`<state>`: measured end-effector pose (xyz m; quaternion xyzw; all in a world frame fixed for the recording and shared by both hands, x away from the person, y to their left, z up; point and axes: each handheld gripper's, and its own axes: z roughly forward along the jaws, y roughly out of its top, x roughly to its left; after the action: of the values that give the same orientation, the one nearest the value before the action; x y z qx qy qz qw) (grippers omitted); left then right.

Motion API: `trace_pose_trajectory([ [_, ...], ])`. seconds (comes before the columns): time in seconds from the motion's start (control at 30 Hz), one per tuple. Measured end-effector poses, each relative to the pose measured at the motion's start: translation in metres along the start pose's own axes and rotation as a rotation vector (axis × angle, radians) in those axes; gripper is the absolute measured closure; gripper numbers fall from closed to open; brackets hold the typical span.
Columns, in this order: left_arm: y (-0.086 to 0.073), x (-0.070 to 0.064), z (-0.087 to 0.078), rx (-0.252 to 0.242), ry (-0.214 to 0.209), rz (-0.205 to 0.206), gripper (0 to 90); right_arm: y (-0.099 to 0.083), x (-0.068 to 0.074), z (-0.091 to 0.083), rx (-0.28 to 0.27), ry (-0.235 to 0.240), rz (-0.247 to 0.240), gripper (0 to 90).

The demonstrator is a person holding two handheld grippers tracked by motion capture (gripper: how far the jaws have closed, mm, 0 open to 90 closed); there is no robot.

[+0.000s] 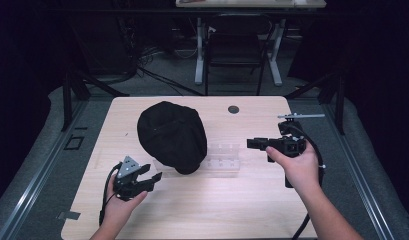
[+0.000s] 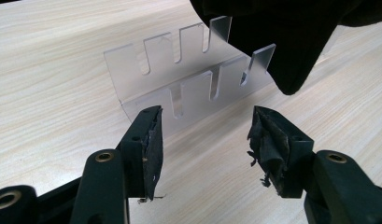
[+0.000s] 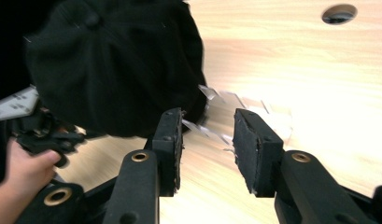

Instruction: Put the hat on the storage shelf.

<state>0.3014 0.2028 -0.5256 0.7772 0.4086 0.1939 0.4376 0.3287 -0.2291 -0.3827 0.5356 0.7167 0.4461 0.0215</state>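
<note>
Around us the room is dark, with a chair and desk legs behind, and the pale wooden tabletop carries the work: a black cap sitting over the left end of a clear slotted acrylic rack, near the middle of the surface. Starting at the left, our left gripper rests low by the near-left of the cap, held in a hand with the forearm coming up from the bottom edge; its jaws stand wide apart and hold nothing, pointing at the rack's near wall and the cap's hanging edge. We judge the step is to get hold of the cap, so we should bring the left jaws in under the brim edge and pinch only fabric, keeping clear of the plastic so the light rack does not slide or tip. On the right, our right gripper is held level above the tabletop, aimed leftward at the rack's free end, wrist turned inward; its jaws are partly open and empty. It could steady the rack while the cap lifts.
</note>
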Motion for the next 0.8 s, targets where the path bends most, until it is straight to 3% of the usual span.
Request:
trace_pose_trajectory([
  [0.07,-0.002,0.0,0.0,0.012,-0.004,0.002,44.4,-0.007,0.0,0.001,-0.016,-0.044,-0.035,62.0],
  [0.33,-0.006,-0.005,0.006,0.026,-0.003,0.03,44.5,-0.032,-0.012,0.013,0.01,-0.112,-0.086,60.0],
  [0.5,-0.008,-0.006,0.008,0.032,-0.004,0.031,44.6,-0.046,-0.022,0.017,0.002,-0.126,-0.08,59.2],
  [0.67,-0.009,-0.007,0.009,0.032,-0.009,0.038,44.6,-0.062,-0.031,0.02,-0.01,-0.174,-0.104,58.7],
  [0.8,-0.01,-0.007,0.012,0.038,-0.012,0.04,44.7,-0.074,-0.035,0.023,-0.016,-0.184,-0.115,57.9],
])
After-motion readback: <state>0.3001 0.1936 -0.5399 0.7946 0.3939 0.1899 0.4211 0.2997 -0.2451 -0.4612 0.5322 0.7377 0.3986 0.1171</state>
